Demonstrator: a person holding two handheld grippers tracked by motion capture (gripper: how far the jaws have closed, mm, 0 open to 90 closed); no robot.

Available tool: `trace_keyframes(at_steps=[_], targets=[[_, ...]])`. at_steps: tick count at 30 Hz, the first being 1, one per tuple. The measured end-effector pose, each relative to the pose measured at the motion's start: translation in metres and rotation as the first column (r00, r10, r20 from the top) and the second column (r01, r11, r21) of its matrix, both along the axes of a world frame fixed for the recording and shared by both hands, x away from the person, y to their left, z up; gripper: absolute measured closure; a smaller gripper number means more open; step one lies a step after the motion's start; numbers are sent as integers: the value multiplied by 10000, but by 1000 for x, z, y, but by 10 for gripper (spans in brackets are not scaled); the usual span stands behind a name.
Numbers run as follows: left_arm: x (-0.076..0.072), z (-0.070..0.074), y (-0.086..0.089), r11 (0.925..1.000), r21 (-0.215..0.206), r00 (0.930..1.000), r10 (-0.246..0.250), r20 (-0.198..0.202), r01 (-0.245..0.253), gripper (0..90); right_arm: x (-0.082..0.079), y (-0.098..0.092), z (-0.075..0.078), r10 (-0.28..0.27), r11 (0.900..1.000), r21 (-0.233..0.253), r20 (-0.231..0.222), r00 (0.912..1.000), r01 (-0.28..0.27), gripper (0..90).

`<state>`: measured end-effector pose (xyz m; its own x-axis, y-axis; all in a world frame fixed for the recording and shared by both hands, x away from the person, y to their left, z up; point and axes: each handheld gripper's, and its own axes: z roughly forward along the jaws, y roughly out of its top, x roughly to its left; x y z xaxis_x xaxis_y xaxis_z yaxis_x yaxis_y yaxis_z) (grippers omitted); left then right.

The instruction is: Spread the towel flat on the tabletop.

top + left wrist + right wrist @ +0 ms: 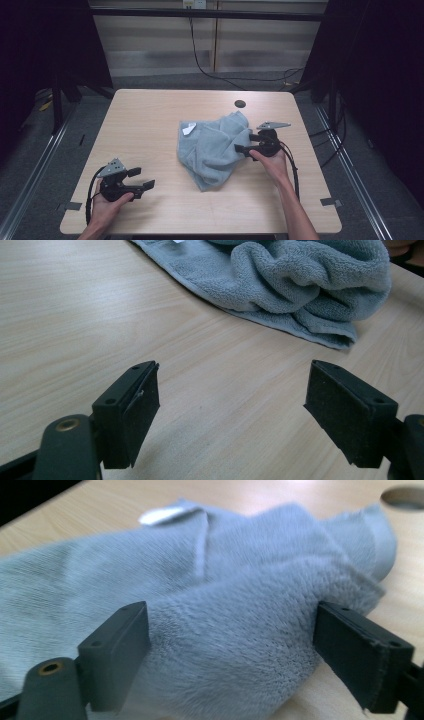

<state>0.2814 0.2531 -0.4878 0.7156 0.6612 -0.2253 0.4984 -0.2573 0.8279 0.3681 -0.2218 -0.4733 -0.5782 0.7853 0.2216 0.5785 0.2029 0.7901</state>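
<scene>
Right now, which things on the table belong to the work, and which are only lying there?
Part of the job:
towel, crumpled
right gripper, open around a fold of it
left gripper, open, apart from it

Just there:
table
round hole in the top
white tag on the towel

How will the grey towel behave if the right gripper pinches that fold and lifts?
The towel lies bunched in soft folds, so it will probably drape and sag. Its thick pile looks grippy, so it is unlikely to slip from the right gripper, whose open jaws straddle a fold. It should unfold unevenly.
</scene>
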Motion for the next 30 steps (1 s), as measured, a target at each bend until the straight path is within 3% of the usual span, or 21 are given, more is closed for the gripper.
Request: trace_keyframes(at_steps=[1,5,6,8,9,12,19,21,22,23,25,27,30], targets=[[0,0,0,10000,14,10000,-8,-9,8,212,5,5,-13,111,9997,-226,-306,9995,-118,155],[1,-1,1,10000,-13,10000,39,-7,-39,211,7,21,-31,565,9963,-615,-518,9971,-597,309],[1,-1,1,10000,-13,10000,39,-7,-39,211,7,21,-31,565,9963,-615,-518,9971,-597,309],[1,-1,1,10000,-21,10000,27,-25,-27,211,7,26,-35,648,9959,-604,-488,9967,-677,424],[1,-1,0,10000,-1,10000,-10,-2,10,211,6,31,-36,725,9942,-768,-343,9968,-750,530],[1,1,0,10000,-87,10000,-24,14,24,211,1,39,-34,1029,9880,-1121,-346,9941,-1062,622],[4,9,-4,9988,-494,9998,-41,186,50,213,-22,59,-36,2088,9745,-768,-325,9774,-2107,665],[3,15,-9,9983,-565,9984,-83,552,115,227,-26,62,-36,2241,9712,-747,-347,9739,-2261,665],[3,19,-12,9969,-750,9979,-190,617,236,240,-33,68,-35,2513,9645,-735,-413,9670,-2538,666],[4,24,-16,9921,-1140,9980,-472,412,516,238,-37,71,-35,2594,9622,-753,-404,9649,-2618,665],[5,25,-19,9941,-963,9977,-447,506,495,239,-42,74,-34,2701,9586,-812,-439,9618,-2729,665],[10,28,-29,9953,-695,9969,-644,447,674,238,-54,81,-32,3018,9486,-821,-563,9517,-3057,665],[15,29,-40,9959,-417,9953,-774,574,799,239,-64,84,-33,3012,9498,-722,-517,9521,-3044,664]])
